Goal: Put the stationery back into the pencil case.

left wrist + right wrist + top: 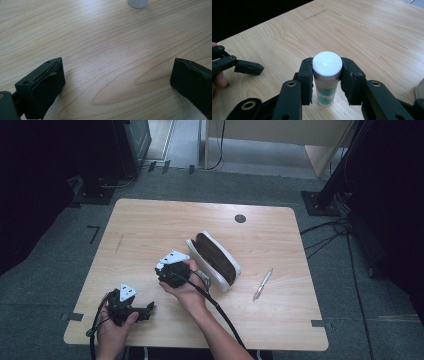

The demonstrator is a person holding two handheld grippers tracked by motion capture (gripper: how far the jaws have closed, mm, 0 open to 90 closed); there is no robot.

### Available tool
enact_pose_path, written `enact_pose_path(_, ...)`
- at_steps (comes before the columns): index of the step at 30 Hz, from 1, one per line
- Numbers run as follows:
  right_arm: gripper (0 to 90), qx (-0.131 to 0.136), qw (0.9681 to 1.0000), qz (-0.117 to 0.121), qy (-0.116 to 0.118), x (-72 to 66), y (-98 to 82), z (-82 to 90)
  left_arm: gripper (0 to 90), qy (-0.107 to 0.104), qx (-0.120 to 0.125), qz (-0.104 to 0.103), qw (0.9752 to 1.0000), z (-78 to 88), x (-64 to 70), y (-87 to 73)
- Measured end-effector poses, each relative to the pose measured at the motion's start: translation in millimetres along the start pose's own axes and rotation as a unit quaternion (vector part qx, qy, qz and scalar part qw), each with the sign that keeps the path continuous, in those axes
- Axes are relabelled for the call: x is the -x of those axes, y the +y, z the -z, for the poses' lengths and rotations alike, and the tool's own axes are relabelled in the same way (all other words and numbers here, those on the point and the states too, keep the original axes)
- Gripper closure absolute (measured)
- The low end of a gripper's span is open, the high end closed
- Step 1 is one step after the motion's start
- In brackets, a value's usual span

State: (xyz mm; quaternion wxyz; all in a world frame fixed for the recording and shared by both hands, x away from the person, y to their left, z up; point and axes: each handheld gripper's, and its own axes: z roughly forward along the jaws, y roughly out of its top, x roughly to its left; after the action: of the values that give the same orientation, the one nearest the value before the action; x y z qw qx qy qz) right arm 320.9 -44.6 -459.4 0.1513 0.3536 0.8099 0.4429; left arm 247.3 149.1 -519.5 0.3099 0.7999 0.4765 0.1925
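Observation:
A glue stick [325,93] with a white cap and a green label stands upright on the wooden table [150,220]. My right gripper [327,63] is shut on it, one pad on each side of the cap. In the high view the right gripper [172,272] sits near the table's middle, just left of the pencil case [215,260]. My left gripper [131,309] rests near the front left edge. Its jaws stand wide apart over bare wood, so the left gripper [117,70] is open. A pale round end [138,3] at the top edge is probably the glue stick.
The white pencil case lies open with its brown inside showing, slanted across the table's middle. A pen [262,284] lies to its right. A dark cable hole [240,218] is near the far edge. The left gripper's jaw [242,66] lies left of the stick.

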Motion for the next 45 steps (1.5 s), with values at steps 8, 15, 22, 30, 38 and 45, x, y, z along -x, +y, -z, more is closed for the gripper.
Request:
enact_pose_path(8,65.7,0.002,1.0000,0.006,0.002,-0.6,-0.6,1.4,0.0,0.000,0.001,0.001,1.0000,-0.1,0.1,0.0)
enact_pose_path(15,65.7,0.015,0.9999,0.000,0.004,2.1,3.4,13.1,0.0,0.000,0.001,0.001,1.0000,-0.2,0.2,0.0)
enact_pose_path(22,65.7,0.032,0.9995,-0.006,0.000,7.1,11.3,32.9,0.0,0.001,0.002,0.002,1.0000,-0.4,0.4,-0.1)
enact_pose_path(30,65.7,0.052,0.9985,-0.010,-0.009,17.9,20.2,57.2,0.0,0.001,0.003,0.003,1.0000,-0.5,0.5,-0.1)
enact_pose_path(38,65.7,0.071,0.9970,-0.012,-0.028,31.2,29.2,81.4,0.0,0.000,0.003,0.002,1.0000,-0.5,0.5,-0.1)
enact_pose_path(45,65.7,0.084,0.9952,-0.018,-0.048,45.5,35.0,99.6,0.0,0.000,0.003,0.002,1.0000,-0.5,0.5,-0.1)
